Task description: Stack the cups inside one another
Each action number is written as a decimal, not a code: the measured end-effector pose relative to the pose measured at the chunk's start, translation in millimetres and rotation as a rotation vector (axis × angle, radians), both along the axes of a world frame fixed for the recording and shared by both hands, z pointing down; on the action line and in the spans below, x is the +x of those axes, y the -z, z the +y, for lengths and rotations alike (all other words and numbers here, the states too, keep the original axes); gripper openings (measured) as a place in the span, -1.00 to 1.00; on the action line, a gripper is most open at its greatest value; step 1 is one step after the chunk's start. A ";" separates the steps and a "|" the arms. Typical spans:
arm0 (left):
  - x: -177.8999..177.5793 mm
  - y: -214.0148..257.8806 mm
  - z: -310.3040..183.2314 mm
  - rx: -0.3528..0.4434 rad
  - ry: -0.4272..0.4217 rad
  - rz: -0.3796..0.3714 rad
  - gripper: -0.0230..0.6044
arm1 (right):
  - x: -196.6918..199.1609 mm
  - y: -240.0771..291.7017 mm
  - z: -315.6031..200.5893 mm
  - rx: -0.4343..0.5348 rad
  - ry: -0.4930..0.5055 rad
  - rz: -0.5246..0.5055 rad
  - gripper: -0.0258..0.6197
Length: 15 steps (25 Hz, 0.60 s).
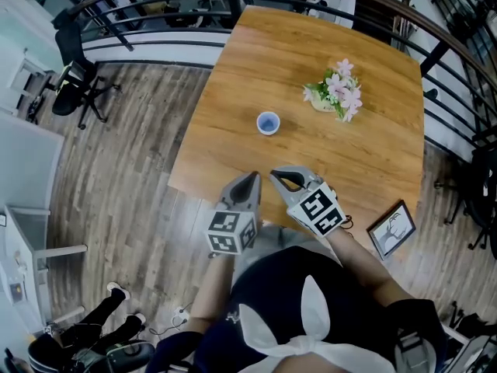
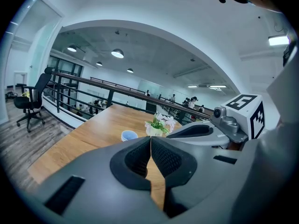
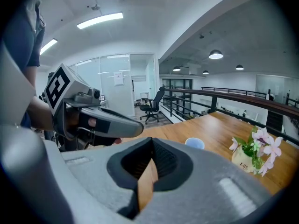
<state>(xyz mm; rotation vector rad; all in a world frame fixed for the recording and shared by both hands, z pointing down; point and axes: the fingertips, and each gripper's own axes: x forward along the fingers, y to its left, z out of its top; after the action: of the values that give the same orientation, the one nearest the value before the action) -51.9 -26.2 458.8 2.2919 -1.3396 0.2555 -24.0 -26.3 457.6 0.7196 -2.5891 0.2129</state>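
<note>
1. The left gripper (image 2: 151, 148) had its jaws pressed together with nothing between them. The right gripper (image 3: 152, 155) was likewise closed and empty. Both hung side by side over the near edge of the wooden table (image 1: 233, 84), pointing toward its middle.
2. One blue cup (image 1: 268, 122) stood upright out on the table, well apart from both grippers. No second cup showed, and I could not tell whether others already sat nested inside it.
3. Likely risk: with the jaws closed, a reach for the cup would only push its rim and tip or slide it. They would need to open before arriving.
4. A second risk was the flower pot (image 1: 335, 95), near the cup on the right gripper's side. A wide sweep there could catch the blossoms and topple it.
5. The cup sat away from every table edge, so a small nudge seemed unlikely to send it off.
6. The tabletop around the cup was mostly bare, leaving room on the left and near sides. A picture frame (image 1: 392, 228) lay at the near right corner, and a railing (image 1: 435, 53) ran beyond the far edge.
</note>
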 end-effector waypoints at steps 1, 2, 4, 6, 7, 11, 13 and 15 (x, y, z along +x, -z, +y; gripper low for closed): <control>-0.1 0.1 1.4 0.002 0.002 -0.002 -0.87 | 0.6 -0.4 1.3 0.001 0.000 0.001 -0.92; -0.2 0.2 3.0 0.003 0.004 -0.003 -0.87 | 1.6 -1.4 2.3 0.005 -0.001 0.003 -0.92; 0.0 1.3 6.5 0.003 0.006 -0.006 -0.87 | 2.6 -1.0 4.9 0.009 -0.002 0.001 -0.93; 1.3 3.5 11.2 -0.001 0.005 -0.007 -0.87 | 3.3 0.0 9.3 0.006 -0.001 0.005 -0.92; 2.5 4.4 13.8 -0.004 0.003 -0.007 -0.87 | 3.6 0.4 11.6 0.005 -0.001 0.006 -0.92; 7.9 2.8 19.8 -0.005 -0.002 -0.016 -0.87 | 5.6 2.0 16.6 0.016 0.000 -0.003 -0.92; 11.7 2.5 23.3 -0.006 -0.003 -0.017 -0.87 | 8.3 3.2 19.3 0.020 -0.002 -0.009 -0.92; 15.7 3.6 27.0 -0.003 -0.003 -0.015 -0.87 | 11.9 3.9 23.2 0.020 -0.005 -0.010 -0.93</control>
<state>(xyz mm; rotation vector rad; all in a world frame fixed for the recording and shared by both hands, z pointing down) -36.2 0.8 455.2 2.2942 -1.3424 0.2766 -12.1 -3.1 453.7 0.7343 -2.6030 0.1935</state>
